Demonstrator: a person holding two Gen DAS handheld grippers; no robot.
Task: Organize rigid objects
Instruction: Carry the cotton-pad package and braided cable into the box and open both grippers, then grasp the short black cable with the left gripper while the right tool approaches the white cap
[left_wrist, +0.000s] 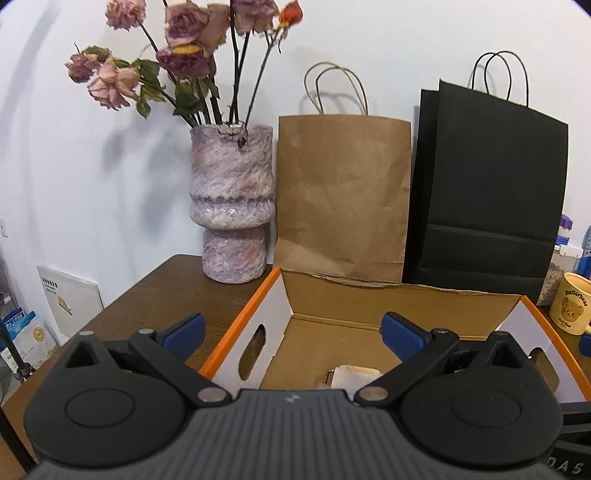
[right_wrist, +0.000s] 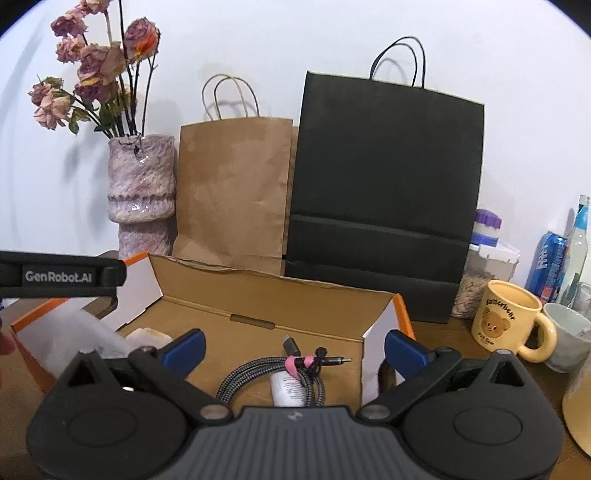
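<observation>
Two items lie inside my open cardboard box (right_wrist: 258, 306) with the orange rim: a coiled braided cable (right_wrist: 273, 373) bound with a pink tie, resting on the box floor toward the right end, and a pale cream object (left_wrist: 356, 373) at the left end, mostly hidden behind my tools. The box sits on the wooden table (left_wrist: 147, 291).

I hold my right gripper (right_wrist: 294, 349) level above the near edge of the box, its blue pads spread wide on either side of the cable and touching nothing. My left gripper (left_wrist: 291, 330) hangs over the box's left half, also level, its pads wide apart and empty; its black body crosses the left edge of the right view.

Behind the box stand a purple vase (left_wrist: 232, 203) of dried roses, a brown paper bag (left_wrist: 343, 192) and a black paper bag (right_wrist: 384, 184). To the right sits a yellow bear mug (right_wrist: 508, 319).
</observation>
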